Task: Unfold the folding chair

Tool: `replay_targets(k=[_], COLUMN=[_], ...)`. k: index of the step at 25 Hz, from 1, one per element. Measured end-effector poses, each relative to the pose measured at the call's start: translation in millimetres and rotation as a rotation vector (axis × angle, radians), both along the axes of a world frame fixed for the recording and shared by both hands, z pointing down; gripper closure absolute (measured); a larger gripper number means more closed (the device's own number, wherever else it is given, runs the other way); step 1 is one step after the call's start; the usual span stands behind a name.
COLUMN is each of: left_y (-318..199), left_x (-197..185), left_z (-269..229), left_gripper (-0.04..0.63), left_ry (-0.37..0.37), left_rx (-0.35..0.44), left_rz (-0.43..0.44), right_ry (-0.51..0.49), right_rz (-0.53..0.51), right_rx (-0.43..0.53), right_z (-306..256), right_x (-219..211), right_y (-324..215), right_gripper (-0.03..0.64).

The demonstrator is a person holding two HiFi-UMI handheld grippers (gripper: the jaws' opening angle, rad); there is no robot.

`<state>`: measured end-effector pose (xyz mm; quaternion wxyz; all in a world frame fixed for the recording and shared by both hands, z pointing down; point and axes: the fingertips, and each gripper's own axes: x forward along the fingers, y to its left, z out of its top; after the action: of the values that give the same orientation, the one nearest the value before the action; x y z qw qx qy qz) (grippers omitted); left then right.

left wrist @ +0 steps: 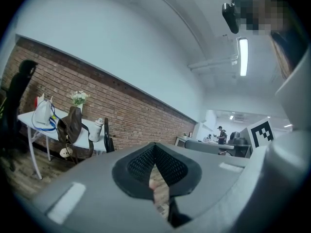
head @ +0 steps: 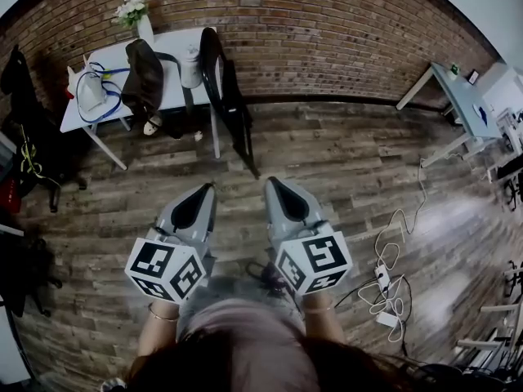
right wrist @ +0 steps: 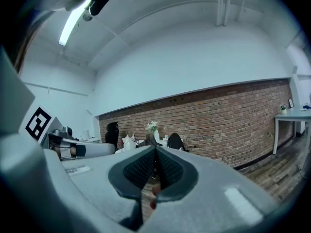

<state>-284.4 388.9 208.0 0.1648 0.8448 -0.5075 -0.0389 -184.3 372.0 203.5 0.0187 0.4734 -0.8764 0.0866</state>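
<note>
Left gripper (head: 204,190) and right gripper (head: 272,184) are side by side, both with jaws pressed together and nothing between them. Up ahead, the folding chair (head: 225,88) is black and folded flat. It stands at the far edge of the wooden floor (head: 327,162) below the brick wall (head: 327,31), leaning on the right end of the white table (head: 176,47). Both grippers point its way, well apart from it.
</note>
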Motion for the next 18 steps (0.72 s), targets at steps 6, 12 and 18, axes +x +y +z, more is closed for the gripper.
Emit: replay_targets(k=[6,12,18], left_y=[-19.7,-59.7,-127.8], left_x=[-7.7,-9.9,-17.6], left_z=[11.2,17.8,19.7], left_gripper=[0.598,0.598,0.598], left_ry=[0.001,-0.006,-0.01], left_rx=[-0.031,-0.038,-0.049], left_rz=[-0.006,-0.015,-0.044], right_ry=[-0.008,-0.019,-0.024], right_rz=[-0.005,-0.01,-0.027], right_rx=[-0.018,-0.043,-0.057], right_z=[9.9,20.6,24.5], right_x=[-1.1,-1.5,-4.0], right_y=[-17.0,-58.6,-125.4], right_gripper=[0.615,0.615,0.615])
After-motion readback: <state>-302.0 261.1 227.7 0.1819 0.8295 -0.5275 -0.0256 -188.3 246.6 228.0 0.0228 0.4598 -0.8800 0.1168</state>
